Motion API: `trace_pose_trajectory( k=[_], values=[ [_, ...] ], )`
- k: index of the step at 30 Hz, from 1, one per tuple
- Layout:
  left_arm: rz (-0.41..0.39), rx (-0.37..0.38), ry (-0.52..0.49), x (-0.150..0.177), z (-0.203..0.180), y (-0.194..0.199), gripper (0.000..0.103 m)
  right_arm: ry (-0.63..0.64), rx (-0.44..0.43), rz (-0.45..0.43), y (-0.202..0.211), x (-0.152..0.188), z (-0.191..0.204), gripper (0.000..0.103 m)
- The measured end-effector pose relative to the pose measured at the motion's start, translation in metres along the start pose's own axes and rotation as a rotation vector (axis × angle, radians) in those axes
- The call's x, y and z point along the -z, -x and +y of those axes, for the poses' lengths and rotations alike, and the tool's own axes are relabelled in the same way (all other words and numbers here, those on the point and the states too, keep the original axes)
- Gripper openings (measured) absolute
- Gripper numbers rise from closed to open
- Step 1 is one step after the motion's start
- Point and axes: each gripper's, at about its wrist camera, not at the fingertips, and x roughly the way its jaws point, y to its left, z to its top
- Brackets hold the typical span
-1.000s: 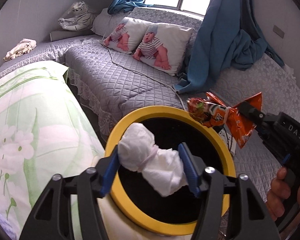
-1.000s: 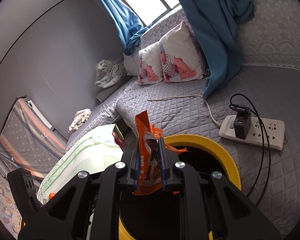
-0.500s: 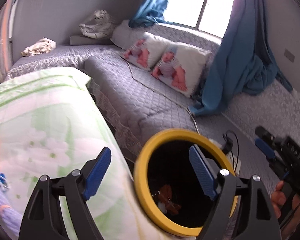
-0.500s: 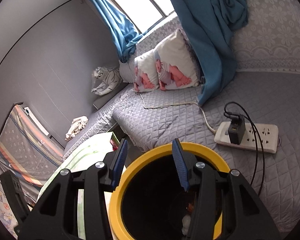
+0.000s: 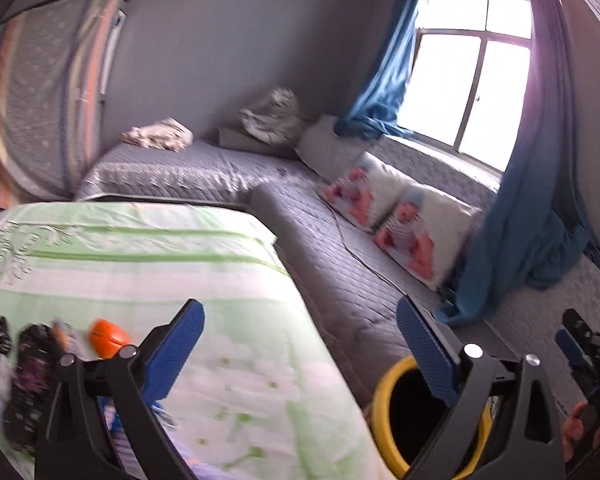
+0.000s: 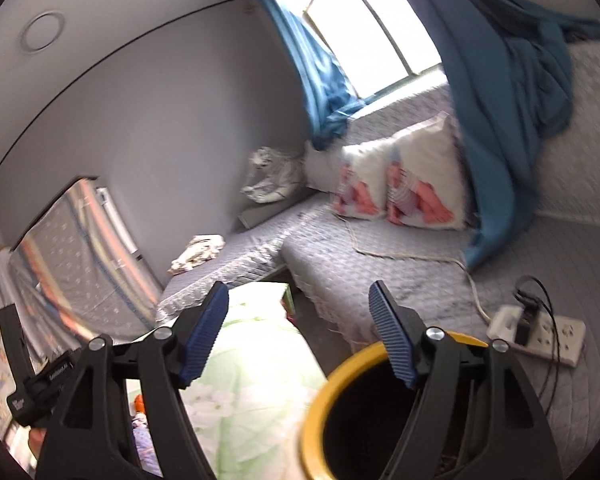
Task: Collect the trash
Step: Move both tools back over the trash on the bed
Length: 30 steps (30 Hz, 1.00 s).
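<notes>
A yellow-rimmed bin (image 5: 384,428) with a dark inside stands beside the green floral table; it also shows in the right wrist view (image 6: 320,404). My left gripper (image 5: 300,350) is open and empty, above the table edge left of the bin. My right gripper (image 6: 298,332) is open and empty, above the bin's left rim; it shows at the right edge of the left wrist view (image 5: 572,340). An orange object (image 5: 108,338) and dark patterned items (image 5: 32,364) lie on the table at the lower left, blurred.
The table with a green floral cloth (image 5: 148,264) fills the lower left. A grey quilted sofa (image 5: 332,240) carries two baby-print pillows (image 5: 416,232) and a blue curtain (image 5: 516,248). A white power strip (image 6: 540,334) with a black plug lies right of the bin.
Both grippers let go of their trash, the white wad and the orange wrapper, over the bin, opened wide, and swung up and left, away from the bin toward the table.
</notes>
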Motion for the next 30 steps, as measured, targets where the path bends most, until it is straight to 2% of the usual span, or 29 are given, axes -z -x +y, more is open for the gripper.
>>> trace_pose_trajectory(
  k=[3, 7, 15, 22, 30],
  values=[
    [-0.04, -0.095, -0.003, -0.017, 0.027, 0.024, 0.095, 0.041, -0.047, -0.029, 0.003, -0.006, 0.027, 0.084],
    [-0.079, -0.185, 0.027, -0.037, 0.067, 0.053, 0.095, 0.104, -0.099, -0.062, 0.004, -0.012, 0.067, 0.092],
    [-0.168, -0.431, 0.061, -0.067, 0.149, 0.124, 0.095, 0.228, -0.181, -0.108, 0.002, -0.007, 0.134, 0.095],
    [-0.174, -0.577, 0.124, -0.053, 0.199, 0.172, 0.095, 0.339, -0.252, -0.069, -0.007, 0.021, 0.18, 0.095],
    [-0.163, -0.645, 0.169, -0.029, 0.227, 0.193, 0.095, 0.433, -0.314, 0.034, -0.02, 0.068, 0.212, 0.095]
  ],
)
